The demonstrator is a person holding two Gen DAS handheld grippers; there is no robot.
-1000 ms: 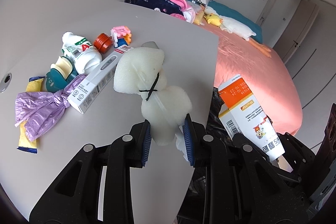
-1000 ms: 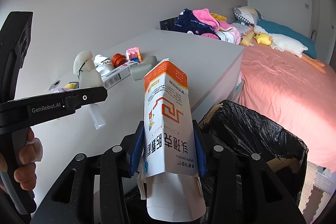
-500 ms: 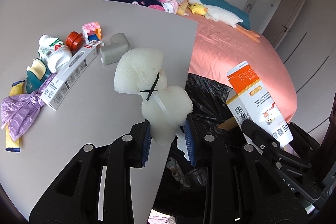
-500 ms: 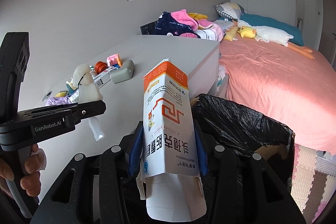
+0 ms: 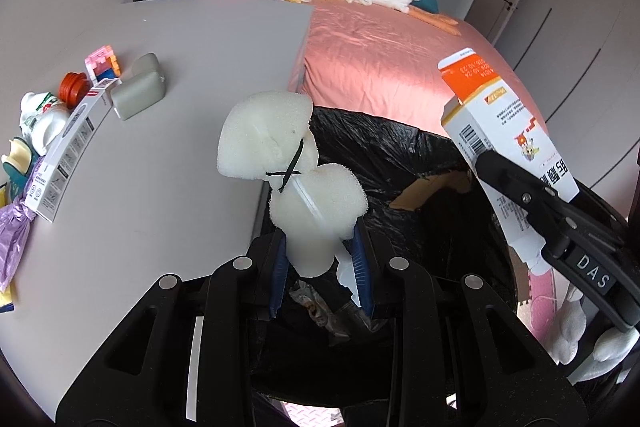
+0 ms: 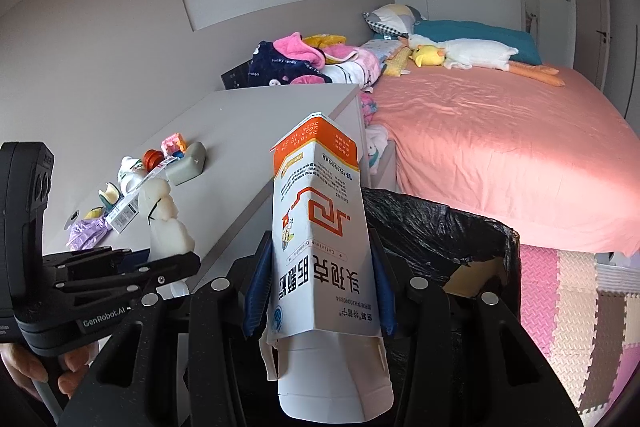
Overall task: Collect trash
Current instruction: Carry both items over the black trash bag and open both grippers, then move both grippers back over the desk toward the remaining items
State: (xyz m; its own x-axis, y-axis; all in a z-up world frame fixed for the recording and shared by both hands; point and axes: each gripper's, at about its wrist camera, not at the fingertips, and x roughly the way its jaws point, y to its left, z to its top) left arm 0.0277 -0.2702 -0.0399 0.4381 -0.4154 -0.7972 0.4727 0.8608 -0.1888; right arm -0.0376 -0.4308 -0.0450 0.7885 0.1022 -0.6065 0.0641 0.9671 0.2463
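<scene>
My left gripper (image 5: 320,267) is shut on a white foam piece (image 5: 288,167) tied with a black cord, held off the table's edge above the near rim of the black-lined trash bin (image 5: 400,155). My right gripper (image 6: 318,287) is shut on a white-and-orange carton (image 6: 318,211), held upright over the same bin (image 6: 440,227). The carton also shows at the right of the left wrist view (image 5: 500,131), and the foam piece at the left of the right wrist view (image 6: 166,219).
On the grey table (image 5: 180,87) lie a grey block (image 5: 138,95), a long white box (image 5: 68,147), a white bottle (image 5: 38,119), an orange cap (image 5: 72,91), a pink toy (image 5: 102,65) and a purple bag (image 5: 12,239). A pink bed (image 6: 500,147) stands behind the bin.
Both grippers have swung right, away from the table, with their loads. The foam piece has gone from above the tabletop to the bin's edge, and the bin now fills more of both views.
</scene>
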